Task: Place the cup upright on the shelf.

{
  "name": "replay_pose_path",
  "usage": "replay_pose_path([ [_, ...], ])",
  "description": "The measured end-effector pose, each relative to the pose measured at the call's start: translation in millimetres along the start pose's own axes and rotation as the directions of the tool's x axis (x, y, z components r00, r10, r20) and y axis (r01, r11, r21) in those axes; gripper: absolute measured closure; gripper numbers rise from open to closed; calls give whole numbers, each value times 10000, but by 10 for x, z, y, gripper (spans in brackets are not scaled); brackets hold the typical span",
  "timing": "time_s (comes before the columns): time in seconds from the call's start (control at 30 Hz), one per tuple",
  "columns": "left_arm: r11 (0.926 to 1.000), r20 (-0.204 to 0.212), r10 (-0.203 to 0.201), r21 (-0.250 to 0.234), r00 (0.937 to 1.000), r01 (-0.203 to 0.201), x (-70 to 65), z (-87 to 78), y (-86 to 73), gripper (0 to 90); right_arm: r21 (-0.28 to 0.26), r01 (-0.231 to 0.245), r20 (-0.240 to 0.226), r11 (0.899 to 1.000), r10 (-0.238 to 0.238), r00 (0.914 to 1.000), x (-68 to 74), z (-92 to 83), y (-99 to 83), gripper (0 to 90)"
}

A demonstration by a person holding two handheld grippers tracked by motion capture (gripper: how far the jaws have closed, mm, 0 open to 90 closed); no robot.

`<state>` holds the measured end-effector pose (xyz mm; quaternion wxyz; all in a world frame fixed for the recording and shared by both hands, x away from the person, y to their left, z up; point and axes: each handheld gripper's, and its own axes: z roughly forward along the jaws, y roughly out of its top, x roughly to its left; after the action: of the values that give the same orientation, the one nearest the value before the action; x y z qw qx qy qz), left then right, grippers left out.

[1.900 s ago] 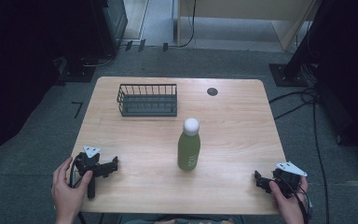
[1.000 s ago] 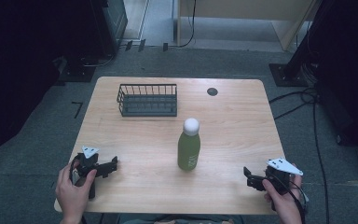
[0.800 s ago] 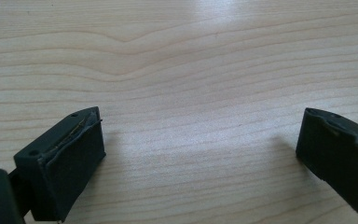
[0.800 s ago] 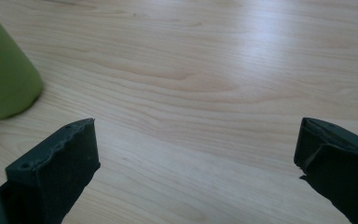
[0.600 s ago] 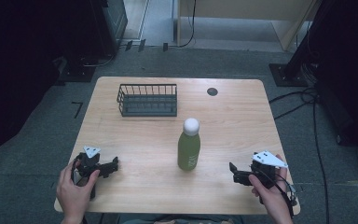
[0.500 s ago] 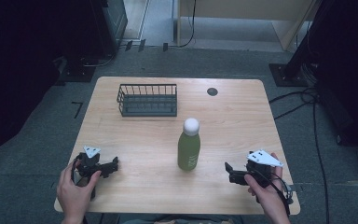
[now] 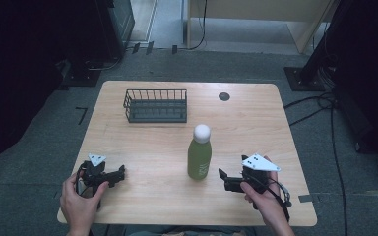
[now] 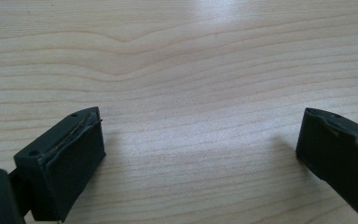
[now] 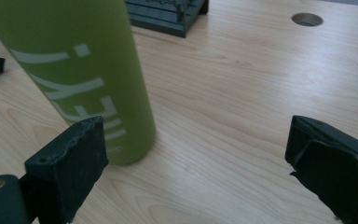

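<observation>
Green bottle (image 7: 199, 155) stands upright at table (image 7: 256, 118) centre, basket (image 7: 155, 105) at its 11 o'clock. Right gripper (image 7: 225, 180), at the bottle's 4 o'clock, has been narrowing its jaws, which are spread with nothing between. Left gripper (image 7: 119, 173) rests spread and empty. Recommendation: centre the body between both pads before squeezing; grip low to avoid tipping.

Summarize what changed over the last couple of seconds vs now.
The right gripper moved in from the table's right edge toward the green bottle; its jaws have just been closing but stand open, with the bottle ahead of them and not yet gripped. Nothing was taken hold of. The left gripper, bottle and wire basket stayed put.
</observation>
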<state>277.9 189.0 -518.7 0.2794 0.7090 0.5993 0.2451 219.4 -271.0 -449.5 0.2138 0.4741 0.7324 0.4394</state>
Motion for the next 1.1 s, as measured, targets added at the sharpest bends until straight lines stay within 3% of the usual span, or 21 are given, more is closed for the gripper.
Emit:
replay_pose_path([
  [0.2,10000,0,0,-1,10000,0,0,0,0,13,-215,329,-607,9992,-341,9976,165,61,80,94],
  [0.5,10000,0,1,0,10000,-1,0,0,0,13,-318,646,-1108,9974,-678,9915,343,160,178,103],
  [0.83,10000,-1,3,0,10000,-3,0,0,0,13,-133,640,-1087,9979,-650,9919,477,337,222,111],
  [1.1,10000,0,-5,-2,10000,5,0,0,0,13,-381,430,-1038,9983,-468,9935,536,473,268,128],
])
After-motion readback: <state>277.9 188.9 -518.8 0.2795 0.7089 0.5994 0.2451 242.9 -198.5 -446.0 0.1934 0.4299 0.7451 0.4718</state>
